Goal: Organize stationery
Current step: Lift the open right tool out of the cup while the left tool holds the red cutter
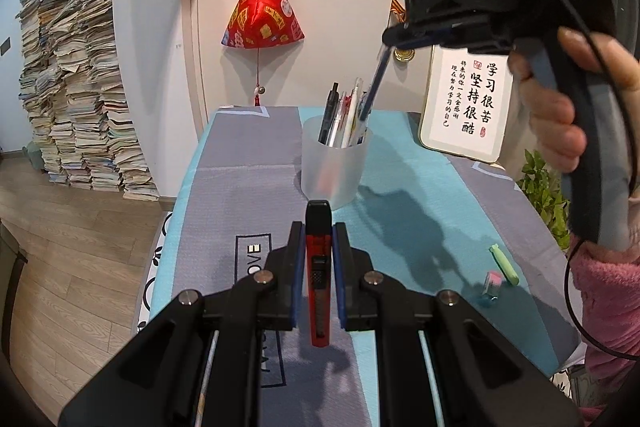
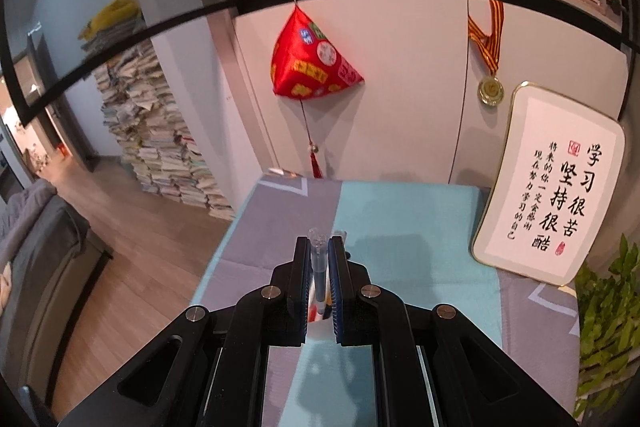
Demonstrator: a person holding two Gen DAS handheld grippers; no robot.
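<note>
My left gripper (image 1: 319,227) is shut on a red and black utility knife (image 1: 318,267), held above the table just in front of a frosted pen cup (image 1: 334,163) holding several pens. My right gripper (image 1: 390,41) shows in the left wrist view above the cup, shut on a blue pen (image 1: 374,83) whose lower tip dips into the cup. In the right wrist view the right gripper (image 2: 320,247) clamps that pen (image 2: 319,267) upright between its fingers. A green highlighter (image 1: 504,263) and a small pink-and-blue eraser (image 1: 491,287) lie on the table at the right.
The table carries a grey and teal cloth (image 1: 248,187). A framed calligraphy sign (image 1: 468,103) leans at the back right, beside a green plant (image 1: 548,195). A red ornament (image 1: 262,15) hangs on the cabinet. Stacks of books (image 1: 80,99) stand on the floor at left.
</note>
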